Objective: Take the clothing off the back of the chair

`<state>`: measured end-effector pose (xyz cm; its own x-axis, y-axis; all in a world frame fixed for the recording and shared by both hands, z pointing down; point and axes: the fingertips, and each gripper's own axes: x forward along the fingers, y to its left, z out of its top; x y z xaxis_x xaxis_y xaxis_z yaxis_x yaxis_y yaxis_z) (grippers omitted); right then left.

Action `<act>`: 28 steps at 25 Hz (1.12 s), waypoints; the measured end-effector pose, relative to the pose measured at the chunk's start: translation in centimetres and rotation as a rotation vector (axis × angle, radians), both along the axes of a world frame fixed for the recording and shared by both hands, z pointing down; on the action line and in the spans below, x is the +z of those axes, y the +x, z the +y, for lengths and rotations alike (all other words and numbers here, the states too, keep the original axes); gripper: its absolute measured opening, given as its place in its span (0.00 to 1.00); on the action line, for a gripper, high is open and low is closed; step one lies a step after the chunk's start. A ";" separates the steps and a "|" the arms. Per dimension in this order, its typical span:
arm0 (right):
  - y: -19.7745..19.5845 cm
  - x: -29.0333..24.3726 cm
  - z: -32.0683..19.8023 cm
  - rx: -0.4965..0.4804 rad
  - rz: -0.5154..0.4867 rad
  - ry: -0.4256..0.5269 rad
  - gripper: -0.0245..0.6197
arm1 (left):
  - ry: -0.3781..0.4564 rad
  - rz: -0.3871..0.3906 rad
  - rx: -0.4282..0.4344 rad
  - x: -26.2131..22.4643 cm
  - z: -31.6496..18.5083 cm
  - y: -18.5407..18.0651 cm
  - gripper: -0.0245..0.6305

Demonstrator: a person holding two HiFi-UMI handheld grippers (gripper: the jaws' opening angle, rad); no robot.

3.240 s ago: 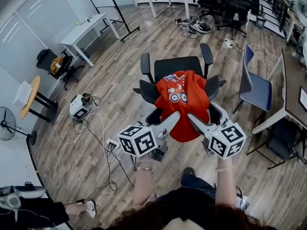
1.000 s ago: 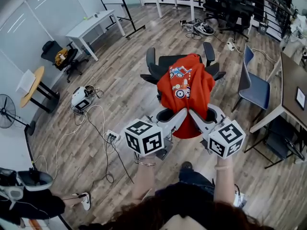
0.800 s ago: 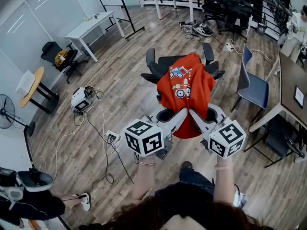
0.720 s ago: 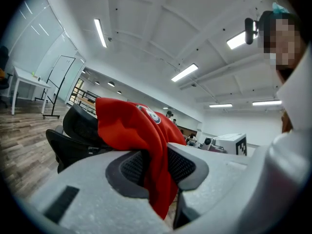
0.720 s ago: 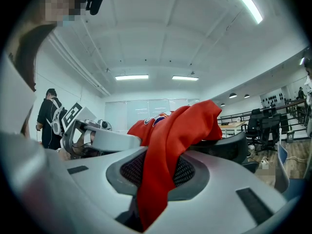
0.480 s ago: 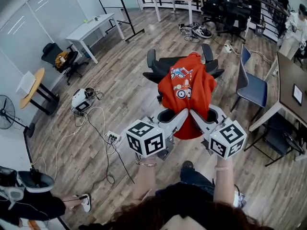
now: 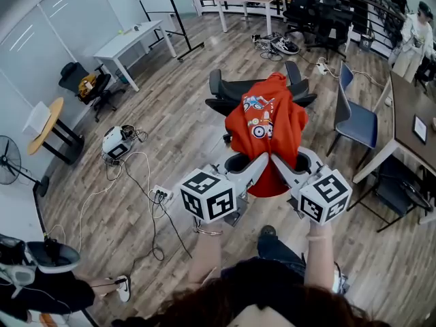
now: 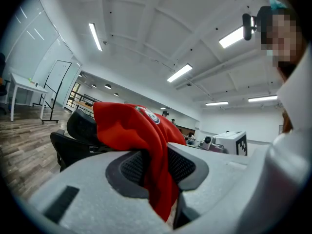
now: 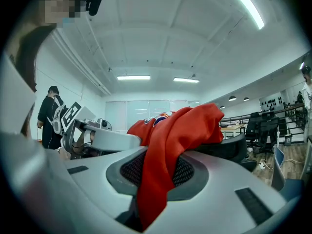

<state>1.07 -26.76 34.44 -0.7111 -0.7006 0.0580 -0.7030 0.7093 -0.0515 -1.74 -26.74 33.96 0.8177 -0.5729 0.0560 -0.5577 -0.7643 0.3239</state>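
A red shirt (image 7: 269, 125) with a cartoon print hangs over the backrest of a black office chair (image 7: 230, 91); its far end still lies over the top of the backrest. The near hem stretches toward me. In the head view my left gripper (image 7: 261, 159) and right gripper (image 7: 277, 161) meet side by side at that hem. In the left gripper view the left gripper (image 8: 157, 165) is shut on a fold of the red shirt (image 8: 131, 130). In the right gripper view the right gripper (image 9: 157, 172) pinches another fold of the shirt (image 9: 180, 126). Both point level at the chair (image 9: 234, 147).
A blue chair (image 7: 351, 118) and a dark table (image 7: 409, 111) stand to the right. Cables and a power strip (image 7: 158, 195) lie on the wood floor at the left. A white table (image 7: 129, 36), a round wooden table (image 7: 42, 129) and a person in white (image 7: 412, 38) are farther off.
Both grippers have drawn back from the chair together, still holding the hem. The shirt is pulled longer and the chair sits farther away. A person has come into view at the upper right.
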 end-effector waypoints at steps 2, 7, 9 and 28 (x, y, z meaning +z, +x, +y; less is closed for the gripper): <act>-0.2 -0.3 0.6 0.005 0.009 0.015 0.17 | 0.005 0.010 0.001 -0.3 0.6 -0.2 0.20; -0.5 -1.3 1.9 0.014 0.010 0.057 0.16 | 0.036 0.028 0.002 -1.2 1.9 -0.5 0.19; -0.5 -1.7 2.3 0.011 0.012 0.067 0.16 | 0.047 0.028 0.006 -1.7 2.4 -0.5 0.19; -1.9 -2.1 7.5 -0.012 0.011 0.054 0.15 | 0.049 0.043 -0.012 -2.1 7.6 -1.8 0.19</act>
